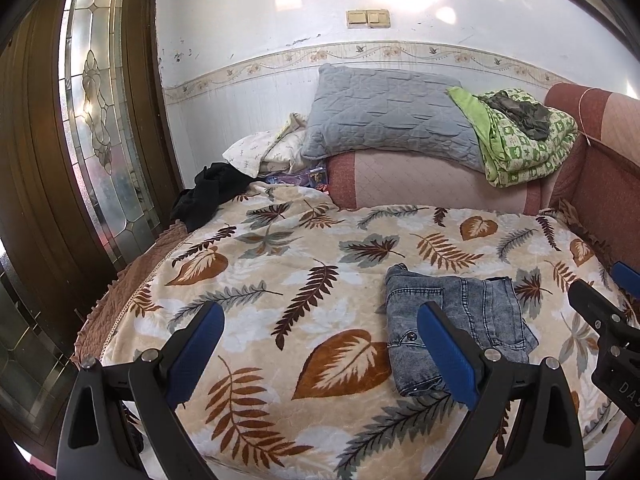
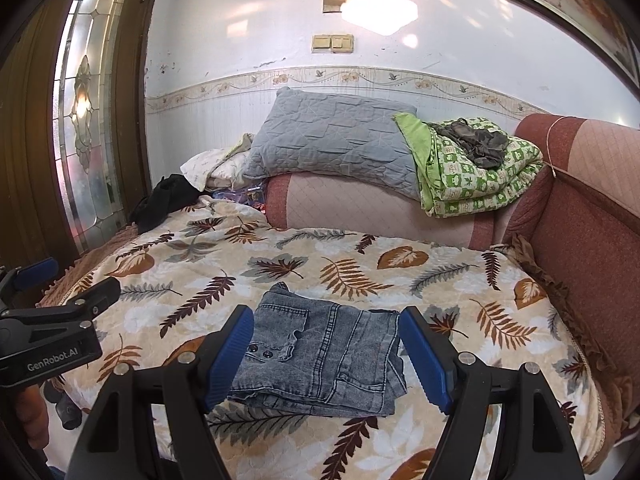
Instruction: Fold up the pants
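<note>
Behind the folded grey-blue denim pants [image 2: 320,356] on the leaf-patterned beige blanket [image 2: 360,272], a grey quilted pillow [image 2: 332,144], a green patterned quilt [image 2: 476,176] and a black garment [image 2: 168,196] sit well apart; nothing blocks the pants. The right hand-held gripper [image 2: 326,360] hovers over them, jaws spread wide and empty, one on each side. The left hand-held gripper [image 1: 320,352], equally wide and empty, hangs just left of the pants above the bare blanket.

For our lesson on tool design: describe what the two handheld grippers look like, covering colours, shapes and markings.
Both grippers, left and right, are black plastic with silver screws and ribbed blue pads on the fingers. Seen from the right wrist view, the left gripper's body reads "GenRobot.AI" in white.
</note>
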